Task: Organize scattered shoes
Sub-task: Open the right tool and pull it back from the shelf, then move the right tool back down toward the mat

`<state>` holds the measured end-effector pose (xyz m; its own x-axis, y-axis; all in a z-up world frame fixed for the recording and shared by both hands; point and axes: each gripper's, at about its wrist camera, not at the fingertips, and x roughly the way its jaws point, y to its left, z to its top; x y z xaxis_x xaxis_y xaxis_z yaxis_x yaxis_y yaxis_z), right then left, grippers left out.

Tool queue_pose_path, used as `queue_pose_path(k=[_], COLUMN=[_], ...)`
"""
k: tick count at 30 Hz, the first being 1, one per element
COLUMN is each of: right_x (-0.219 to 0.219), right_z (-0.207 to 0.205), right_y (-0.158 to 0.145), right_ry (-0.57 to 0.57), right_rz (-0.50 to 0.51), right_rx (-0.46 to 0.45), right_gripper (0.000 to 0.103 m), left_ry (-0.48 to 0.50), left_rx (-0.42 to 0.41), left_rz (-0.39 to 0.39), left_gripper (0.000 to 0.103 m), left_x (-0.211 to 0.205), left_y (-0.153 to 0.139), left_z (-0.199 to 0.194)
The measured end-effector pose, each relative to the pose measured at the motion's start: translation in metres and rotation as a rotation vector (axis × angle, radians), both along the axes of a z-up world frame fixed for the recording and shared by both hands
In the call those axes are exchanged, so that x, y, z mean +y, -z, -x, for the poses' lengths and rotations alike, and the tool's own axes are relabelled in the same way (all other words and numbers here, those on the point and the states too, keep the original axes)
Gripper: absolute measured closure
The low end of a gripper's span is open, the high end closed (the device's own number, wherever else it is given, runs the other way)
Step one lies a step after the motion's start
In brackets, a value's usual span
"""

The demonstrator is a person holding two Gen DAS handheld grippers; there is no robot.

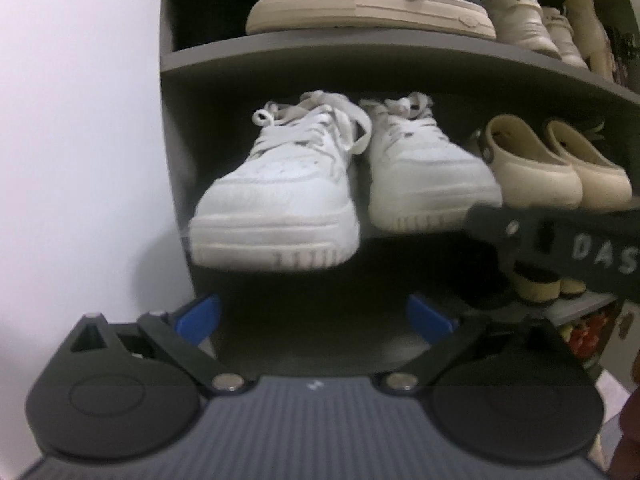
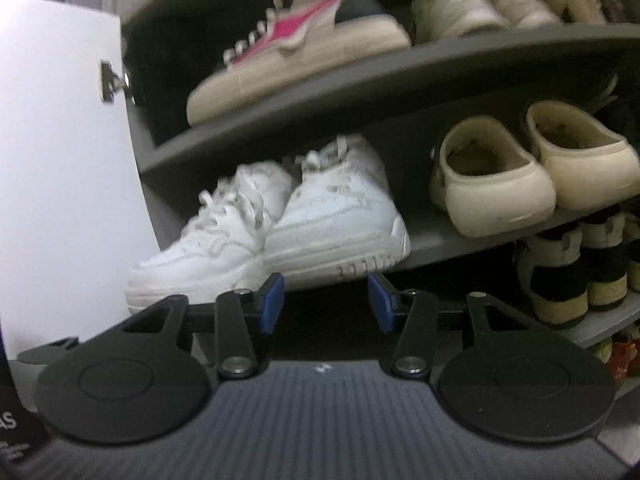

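Two white sneakers are set side by side on the middle shelf (image 1: 360, 46) of a dark shoe cabinet, toes pointing outward. In the left wrist view the left-hand sneaker (image 1: 280, 196) sits at about 11 o'clock from the left gripper (image 1: 316, 316), its toe overhanging the shelf edge; the second sneaker (image 1: 420, 176) is touching or nearly touching it at 1 o'clock. In the right wrist view the same pair is seen, one sneaker (image 2: 208, 240) at 10 o'clock and the other (image 2: 340, 216) at 12 o'clock from the right gripper (image 2: 326, 300).

Both grippers are held below the shelf edge with the blue fingers spread apart and nothing between them; the left one is spread wider than the right.

Cream clogs (image 1: 556, 160) are placed just beside the sneakers at 3 o'clock. A pink-striped sneaker (image 2: 296, 44) lies on the shelf above, with pale shoes (image 2: 480, 0) beside it. A white door (image 2: 60, 160) is seen at 9 o'clock.
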<state>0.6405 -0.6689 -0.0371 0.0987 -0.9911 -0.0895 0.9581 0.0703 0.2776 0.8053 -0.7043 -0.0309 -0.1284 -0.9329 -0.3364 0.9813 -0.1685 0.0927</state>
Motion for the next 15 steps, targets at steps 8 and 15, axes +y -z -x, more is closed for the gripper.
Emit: queue_pose_path(k=[8, 15], right_x=[0.014, 0.004], right_z=[-0.003, -0.009], right_y=[0.002, 0.003], right_ry=[0.055, 0.034], right_rz=[0.061, 0.066], right_rx=[0.037, 0.027], right_gripper=[0.064, 0.074], left_ry=[-0.119, -0.123], left_rx=[0.069, 0.130], left_rz=[0.131, 0.157], left_gripper=[0.000, 0.021], left_x=[0.034, 0.025], left_y=[-0.013, -0.017], left_z=[-0.024, -0.019])
